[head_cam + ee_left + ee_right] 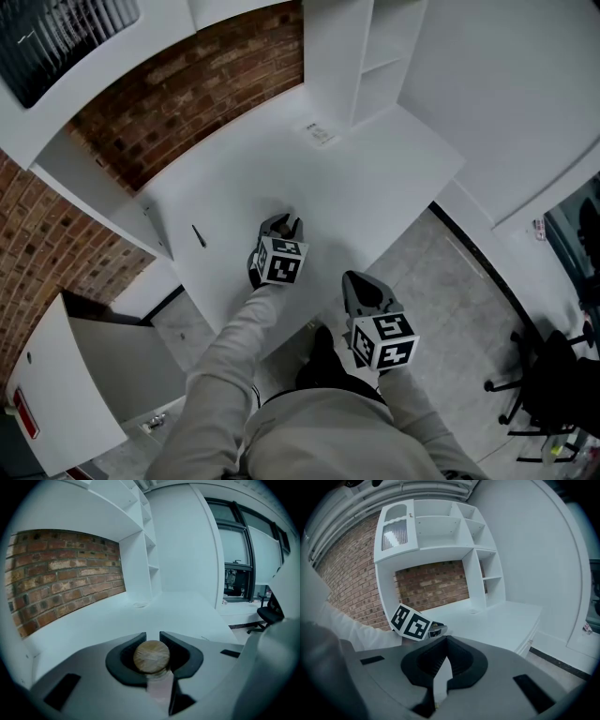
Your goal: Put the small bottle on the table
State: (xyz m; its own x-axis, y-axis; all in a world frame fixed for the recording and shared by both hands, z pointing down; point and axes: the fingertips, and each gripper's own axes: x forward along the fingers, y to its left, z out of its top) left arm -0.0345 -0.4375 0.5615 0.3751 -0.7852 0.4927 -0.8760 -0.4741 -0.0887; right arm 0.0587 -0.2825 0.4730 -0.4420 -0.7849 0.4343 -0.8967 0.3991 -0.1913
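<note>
Holding the small bottle [151, 657] near its brown cap, the left gripper [281, 225] has its jaws partly closed on it, low over the white counter [375, 169]. I cannot tell if the bottom of the bottle touches the surface. If the jaws open while the bottle is tilted or above the counter, it may tip over and roll toward the edge. The right gripper [444, 641] hangs beside the counter, jaws together and empty, too far away to catch it.
</note>
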